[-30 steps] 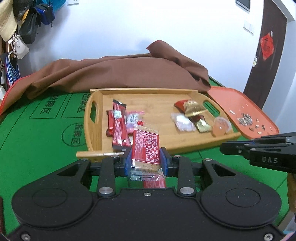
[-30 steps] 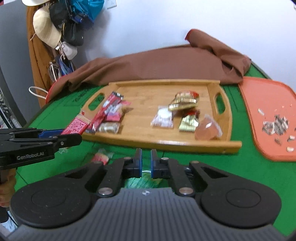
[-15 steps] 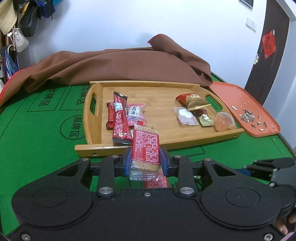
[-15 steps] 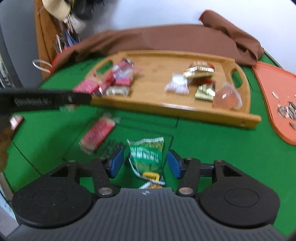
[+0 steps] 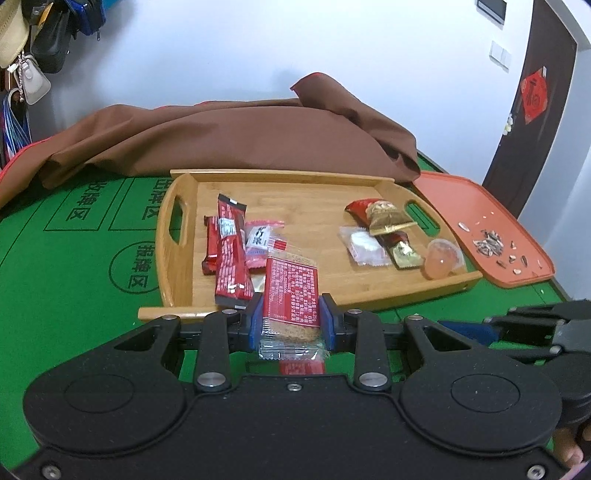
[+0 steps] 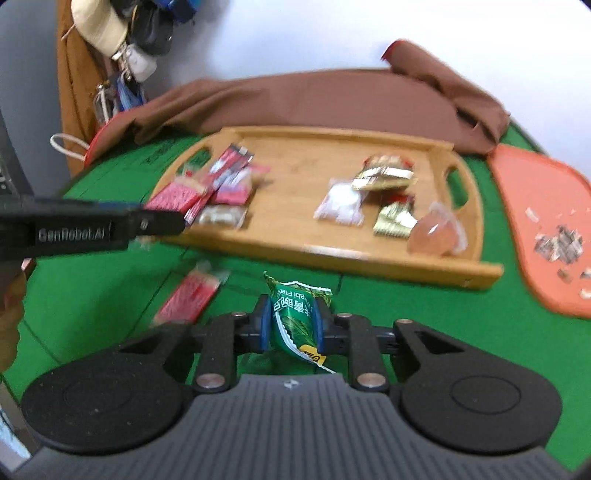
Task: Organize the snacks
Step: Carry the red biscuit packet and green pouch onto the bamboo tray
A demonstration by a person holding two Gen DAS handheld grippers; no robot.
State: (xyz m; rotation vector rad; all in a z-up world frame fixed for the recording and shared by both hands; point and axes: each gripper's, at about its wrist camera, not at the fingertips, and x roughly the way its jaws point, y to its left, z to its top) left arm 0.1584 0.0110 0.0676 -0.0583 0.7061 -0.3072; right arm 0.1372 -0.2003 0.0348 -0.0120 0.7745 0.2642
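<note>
My left gripper (image 5: 291,317) is shut on a red cracker packet (image 5: 291,291), held just above the near edge of the bamboo tray (image 5: 295,184). The tray holds red bars (image 5: 229,251) on its left and gold-wrapped snacks (image 5: 388,221), a clear packet and a pink jelly cup (image 5: 441,258) on its right. My right gripper (image 6: 290,323) is shut on a green snack packet (image 6: 295,317), lifted over the green table in front of the tray (image 6: 332,254). Another red packet (image 6: 188,295) lies on the table to its left.
An orange tray (image 5: 480,206) with sunflower seed shells lies right of the bamboo tray. A brown cloth (image 5: 221,136) is heaped behind it. Bags and hats (image 6: 122,33) hang at the far left. The table is green felt (image 5: 74,258) with printed markings.
My right gripper dropped to the green packet, opened, closed on it and raised it. My left gripper kept the red cracker packet and shifted slightly at the tray's near edge.
</note>
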